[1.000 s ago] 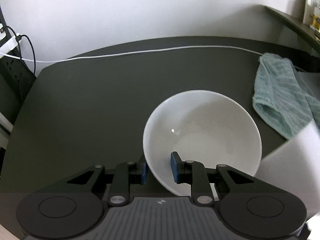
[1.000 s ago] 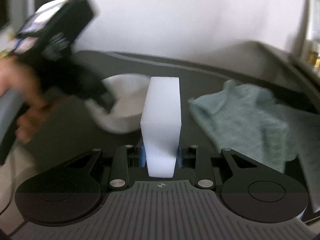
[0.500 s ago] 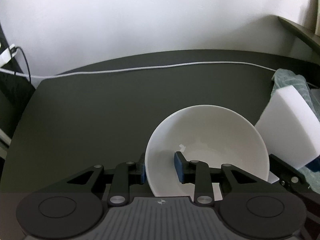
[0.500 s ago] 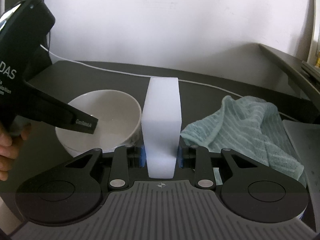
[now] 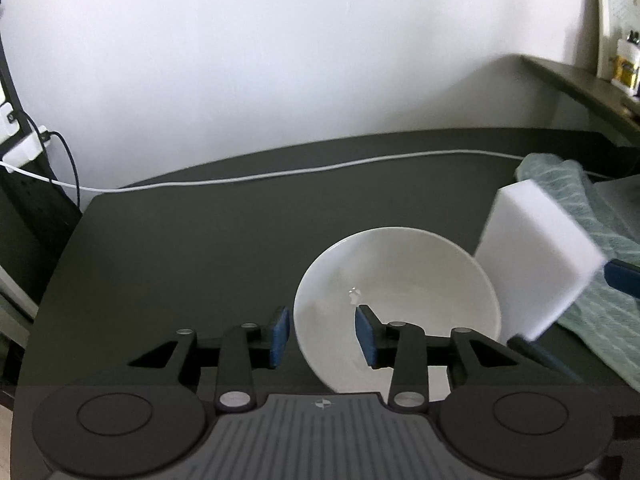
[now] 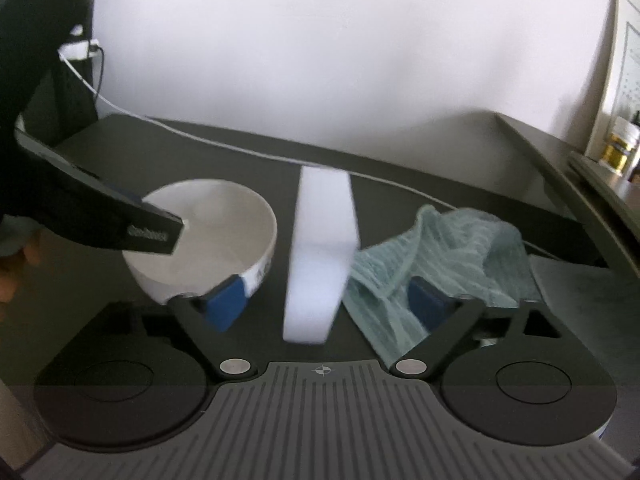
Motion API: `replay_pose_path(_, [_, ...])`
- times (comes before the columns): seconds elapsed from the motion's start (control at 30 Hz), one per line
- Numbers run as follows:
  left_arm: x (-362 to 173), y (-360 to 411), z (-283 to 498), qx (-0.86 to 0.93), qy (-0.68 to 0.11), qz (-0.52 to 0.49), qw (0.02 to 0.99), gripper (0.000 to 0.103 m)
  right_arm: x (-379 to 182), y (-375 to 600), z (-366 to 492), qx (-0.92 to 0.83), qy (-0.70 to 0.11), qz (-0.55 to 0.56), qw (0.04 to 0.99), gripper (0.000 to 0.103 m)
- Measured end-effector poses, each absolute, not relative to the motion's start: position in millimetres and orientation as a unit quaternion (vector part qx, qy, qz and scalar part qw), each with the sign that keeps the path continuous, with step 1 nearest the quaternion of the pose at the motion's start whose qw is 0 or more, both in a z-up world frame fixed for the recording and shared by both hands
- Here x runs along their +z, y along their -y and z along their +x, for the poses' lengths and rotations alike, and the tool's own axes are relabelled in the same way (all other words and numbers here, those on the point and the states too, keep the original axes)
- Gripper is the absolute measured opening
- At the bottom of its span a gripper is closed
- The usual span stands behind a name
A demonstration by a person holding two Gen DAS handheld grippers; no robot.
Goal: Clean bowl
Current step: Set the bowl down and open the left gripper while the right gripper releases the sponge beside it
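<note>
The left tongs are straddling the near wall of a white, round ceramic bowl, one blue pad outside the rim and the other reaching inside. They are standing spread rather than pinching: a thin strip of dark surface is showing between the outer pad and the bowl's wall, though whether the inner pad is touching the wall cannot be told. The bowl is sitting upright on the dark grey desk, toward its front and right of the middle, and its inside is looking bare apart from a small bright glint.

The right tongs are gaping wide, with both blue pads well clear of a white rectangular foam sponge block. The block is standing on end between them, motion-blurred and gripped by neither pad. From the left wrist view it is appearing just beside the bowl's right rim, tilted.

A pale green ribbed cloth towel is lying crumpled on the desk to the right of the sponge block. A thin white cable is running along the back of the desk near the white wall. Part of a person's hand is showing at the left edge of the right wrist view.
</note>
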State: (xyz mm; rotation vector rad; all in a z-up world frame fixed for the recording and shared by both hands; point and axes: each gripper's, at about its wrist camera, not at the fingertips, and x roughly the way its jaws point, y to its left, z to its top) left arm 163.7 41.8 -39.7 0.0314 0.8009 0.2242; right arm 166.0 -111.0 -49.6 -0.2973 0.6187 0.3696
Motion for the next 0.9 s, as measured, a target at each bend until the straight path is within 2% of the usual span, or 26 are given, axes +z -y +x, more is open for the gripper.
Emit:
replay_pose_path(0.2, [-14.1, -38.0, 130.7, 0.110, -0.348, 0.003, 0.931, 0.045, -26.4, 121.5, 130.9, 0.136, -0.279, -0.137, 0.941, 0.103])
replay_pose_path(0.27, [-9.2, -34.4, 121.8, 0.112, -0.345, -0.002, 0.932, 0.051, -18.3, 128.8, 118.8, 0.136, -0.279, -0.117, 0.943, 0.103])
replay_pose_path(0.5, [-3.0, -23.8, 70.6, 0.100, -0.351, -0.018, 0.931, 0.061, -1.2, 150.9, 78.3, 0.156, -0.295, -0.075, 0.940, 0.103])
replay_pose_path(0.6, [-4.9, -18.8, 56.9, 0.091, -0.361, -0.017, 0.928, 0.073, -0.6, 156.1, 66.4, 0.168, -0.304, -0.074, 0.935, 0.103])
replay_pose_path(0.73, [-7.6, -18.0, 38.5, 0.084, -0.366, -0.022, 0.926, 0.080, 2.7, 158.5, 51.9, 0.178, -0.327, -0.062, 0.926, 0.103])
replay_pose_path(0.9, [-6.0, -22.7, 25.0, 0.073, -0.375, -0.026, 0.924, 0.081, 8.9, 157.3, 50.4, 0.190, -0.351, -0.082, 0.913, 0.103])
